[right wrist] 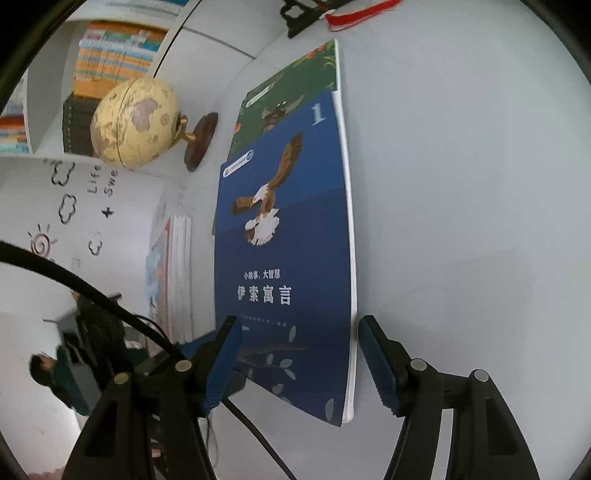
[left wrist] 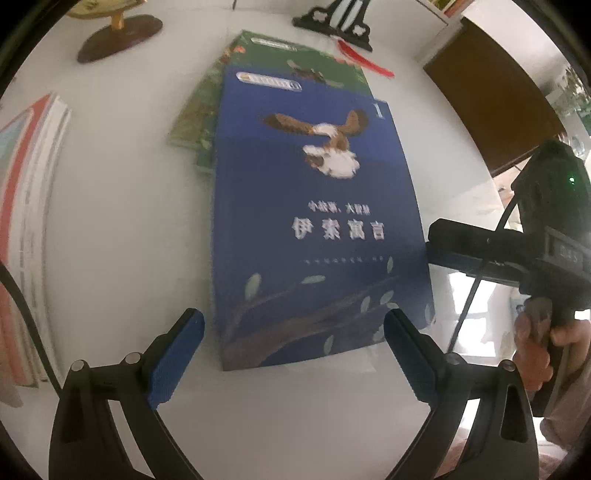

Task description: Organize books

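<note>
A blue book (left wrist: 314, 221) with an eagle on its cover lies flat on the white table (left wrist: 129, 221), on top of green books (left wrist: 280, 59). My left gripper (left wrist: 293, 317) is open just above the blue book's near edge, a blue pad at each side of it. From the right comes my right gripper (left wrist: 443, 243), its fingertips at the book's right edge. In the right wrist view the blue book (right wrist: 288, 229) runs lengthwise, and my right gripper (right wrist: 299, 325) is open astride its page edge. One pad is over the cover and the other over bare table.
A stack of books (left wrist: 29, 229) lies at the table's left. At the back stand a globe (right wrist: 135, 120) on a wooden base and a black stand (left wrist: 332, 26) with a red tassel. A wall shelf (right wrist: 110, 55) holds books. A person (right wrist: 55, 373) is in the background.
</note>
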{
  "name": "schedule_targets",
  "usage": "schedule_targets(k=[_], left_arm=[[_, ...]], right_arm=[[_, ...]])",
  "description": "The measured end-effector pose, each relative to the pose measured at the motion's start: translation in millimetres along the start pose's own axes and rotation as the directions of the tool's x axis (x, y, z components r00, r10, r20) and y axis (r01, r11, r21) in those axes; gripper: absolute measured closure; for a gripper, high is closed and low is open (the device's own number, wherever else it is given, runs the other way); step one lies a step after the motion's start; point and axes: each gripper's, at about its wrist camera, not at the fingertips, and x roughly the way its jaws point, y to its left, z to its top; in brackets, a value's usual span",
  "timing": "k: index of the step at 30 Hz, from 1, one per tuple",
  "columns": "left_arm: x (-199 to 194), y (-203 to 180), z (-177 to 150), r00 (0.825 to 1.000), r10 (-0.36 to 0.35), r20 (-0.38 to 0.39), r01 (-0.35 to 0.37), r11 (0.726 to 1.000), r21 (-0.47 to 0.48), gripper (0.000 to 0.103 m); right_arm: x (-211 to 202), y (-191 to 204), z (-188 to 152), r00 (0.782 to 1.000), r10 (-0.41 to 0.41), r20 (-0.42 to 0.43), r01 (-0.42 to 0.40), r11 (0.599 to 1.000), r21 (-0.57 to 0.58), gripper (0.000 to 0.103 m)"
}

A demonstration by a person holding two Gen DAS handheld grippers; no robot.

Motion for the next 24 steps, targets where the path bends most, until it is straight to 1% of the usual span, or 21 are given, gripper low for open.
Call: schedule_targets(k=[4,6,9,10,11,12,14,16,17,19,21,24], left_arm=[[-6.1,9.0,12.8,0.999,0.005,0.036,-0.003,0.999,-0.041,0.006],[-6.4,14.1,19.2,0.999,0.006,0.051,-0.003,0.997,-0.072,0.005],[1.8,21.1,27.4,1.000,0.013,0.027,-0.010,0.995,-0.103,0.005],[7.0,22.9,30.3,1.000,0.016,0.010,-0.014,0.994,-0.104,0.005],[11.0,22.8,33.6,0.999,0.033,0.001,-0.032,0.995,-0.099,0.005],[12.1,20.5,36.8,0.999,0.043,0.009,-0.042,0.995,-0.093,0.005],[12.9,17.9,40.8,1.000,0.002,0.012,-0.001,0.996,-0.091,0.004],[18.0,16.2,44.6,1.000,-0.008,0.006,0.009,0.996,-0.092,0.003],[20.3,14.7,46.2,1.000,-0.003,0.018,0.005,0.996,-0.090,0.001],[21.9,13.3,48.2,1.000,0.006,0.023,-0.004,0.996,-0.091,0.001],[25.0,9.2,53.1,1.000,-0.006,0.023,0.008,0.996,-0.085,0.001],[31.2,-0.3,63.8,1.000,0.009,0.017,-0.008,0.998,-0.055,0.001]], right_arm=[[-3.5,1.3,11.0,0.999,-0.044,0.010,0.044,0.999,-0.002,0.039],[-3.6,0.4,17.4,0.999,-0.048,0.009,0.048,0.999,0.000,0.039],[-2.7,0.2,24.8,0.999,-0.051,0.013,0.051,0.999,0.001,0.038],[-2.2,0.0,26.5,0.999,-0.045,0.016,0.045,0.999,0.005,0.038],[-2.2,-0.6,28.0,0.999,-0.042,0.017,0.042,0.999,0.013,0.038],[-1.5,0.1,29.9,0.999,-0.048,0.010,0.047,0.999,0.017,0.037],[0.9,3.8,34.1,0.998,-0.069,-0.016,0.069,0.998,0.001,0.035],[3.4,7.7,36.4,0.997,-0.078,-0.030,0.077,0.997,-0.026,0.033],[3.8,8.0,36.9,0.997,-0.071,-0.028,0.070,0.997,-0.035,0.032],[4.0,6.8,37.7,0.998,-0.057,-0.027,0.056,0.998,-0.031,0.030],[4.9,5.8,38.6,0.999,-0.045,-0.030,0.044,0.999,-0.026,0.028],[6.1,2.3,39.9,1.000,0.003,-0.013,-0.003,1.000,0.003,0.023]])
